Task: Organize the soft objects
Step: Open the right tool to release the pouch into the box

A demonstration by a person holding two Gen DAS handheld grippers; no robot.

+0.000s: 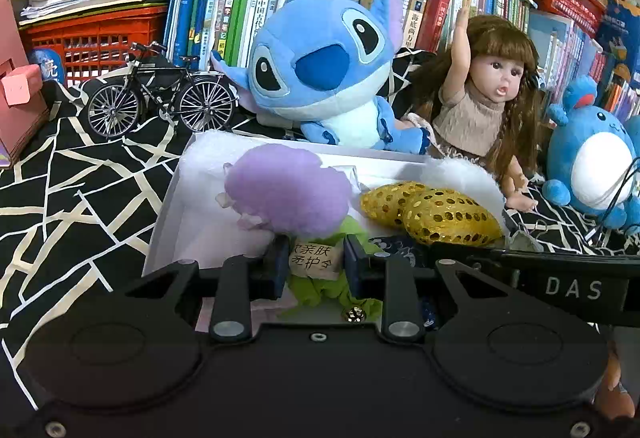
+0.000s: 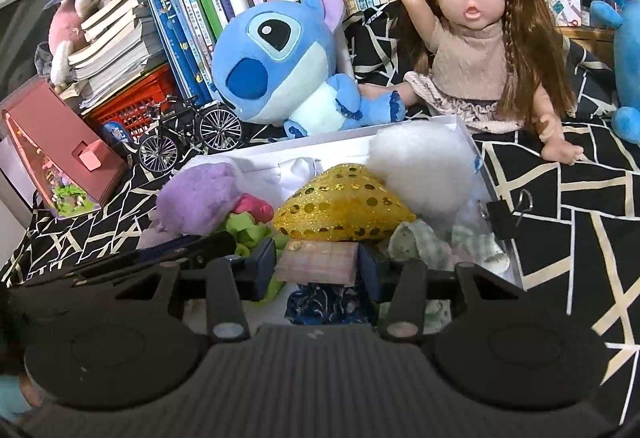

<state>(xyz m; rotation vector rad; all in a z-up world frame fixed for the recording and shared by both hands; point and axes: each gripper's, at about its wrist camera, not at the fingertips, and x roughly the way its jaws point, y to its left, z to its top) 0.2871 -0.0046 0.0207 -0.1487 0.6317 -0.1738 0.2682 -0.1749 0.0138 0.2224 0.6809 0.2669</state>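
Observation:
A white box on the black patterned cloth holds a purple plush, a gold sequined pouch, white fluff, a green soft item and a dark blue patterned cloth. My left gripper is shut on a beige tag with Chinese writing attached to the green item. My right gripper is shut on a pink checked packet, just above the blue cloth.
Behind the box sit a blue Stitch plush, a long-haired doll and a blue round plush. A model bicycle, pink house, red crates and bookshelves stand around. A binder clip grips the box's right wall.

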